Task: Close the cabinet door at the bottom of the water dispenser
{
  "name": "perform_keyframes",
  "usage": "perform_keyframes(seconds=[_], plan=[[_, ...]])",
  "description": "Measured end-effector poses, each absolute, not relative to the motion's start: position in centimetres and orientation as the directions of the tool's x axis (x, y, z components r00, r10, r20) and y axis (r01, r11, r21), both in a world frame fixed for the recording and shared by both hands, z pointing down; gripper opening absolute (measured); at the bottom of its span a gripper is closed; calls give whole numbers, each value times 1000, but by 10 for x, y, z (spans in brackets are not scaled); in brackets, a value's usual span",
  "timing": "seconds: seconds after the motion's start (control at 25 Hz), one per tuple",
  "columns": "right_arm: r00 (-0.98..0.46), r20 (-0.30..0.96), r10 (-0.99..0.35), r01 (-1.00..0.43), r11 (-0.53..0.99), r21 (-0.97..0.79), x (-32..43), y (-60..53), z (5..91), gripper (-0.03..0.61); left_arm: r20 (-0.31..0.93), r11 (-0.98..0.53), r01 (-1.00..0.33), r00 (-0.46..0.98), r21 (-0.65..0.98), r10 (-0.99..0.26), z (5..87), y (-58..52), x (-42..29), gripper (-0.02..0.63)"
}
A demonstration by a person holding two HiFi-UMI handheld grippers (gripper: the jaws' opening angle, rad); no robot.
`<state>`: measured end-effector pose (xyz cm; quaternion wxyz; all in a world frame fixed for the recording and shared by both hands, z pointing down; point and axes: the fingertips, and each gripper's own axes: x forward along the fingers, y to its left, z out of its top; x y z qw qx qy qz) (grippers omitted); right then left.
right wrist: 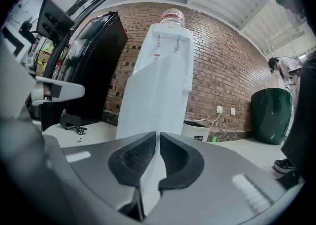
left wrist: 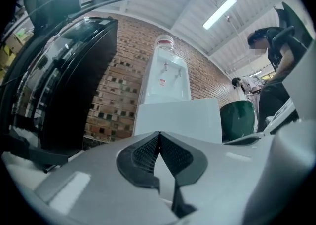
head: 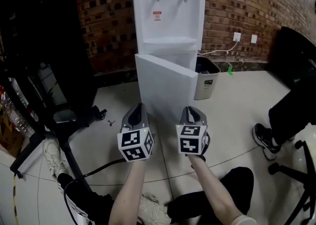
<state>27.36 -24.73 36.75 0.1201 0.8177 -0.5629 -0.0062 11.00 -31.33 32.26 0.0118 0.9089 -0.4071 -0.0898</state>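
The white water dispenser (head: 168,17) stands against the brick wall. Its bottom cabinet door (head: 163,86) hangs open, swung out toward me. My left gripper (head: 137,108) hovers just before the door's lower left part, and my right gripper (head: 192,110) sits near its lower right edge. In the left gripper view the left gripper (left wrist: 159,134) has its pads together with nothing between them, and the door (left wrist: 177,115) fills the space ahead. In the right gripper view the right gripper (right wrist: 158,134) shows only a hairline slit and holds nothing; the door (right wrist: 153,100) is seen at a slant beyond.
A grey waste bin (head: 206,77) stands right of the dispenser. A tall black cabinet (head: 44,46) and a black stand base (head: 74,118) crowd the left. A person's shoe (head: 265,139) and a chair base (head: 291,169) are at the right.
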Motion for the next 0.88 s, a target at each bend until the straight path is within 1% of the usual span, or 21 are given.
perform_keyframes(seconds=[0.32, 0.48, 0.8, 0.88], plan=[[387, 126, -913, -912, -358, 201, 307, -258, 369, 32, -130, -653, -744, 640, 139, -757, 348, -344, 133, 11], [381, 113, -918, -920, -363, 150, 315, -262, 372, 32, -128, -668, -737, 656, 105, -744, 350, -352, 148, 11], [379, 87, -921, -915, -359, 183, 344, -278, 369, 32, -109, -644, -742, 636, 186, -764, 368, -368, 182, 9], [388, 80, -918, -911, -369, 186, 353, -282, 371, 32, -110, -653, -738, 644, 172, -757, 367, -370, 194, 9]])
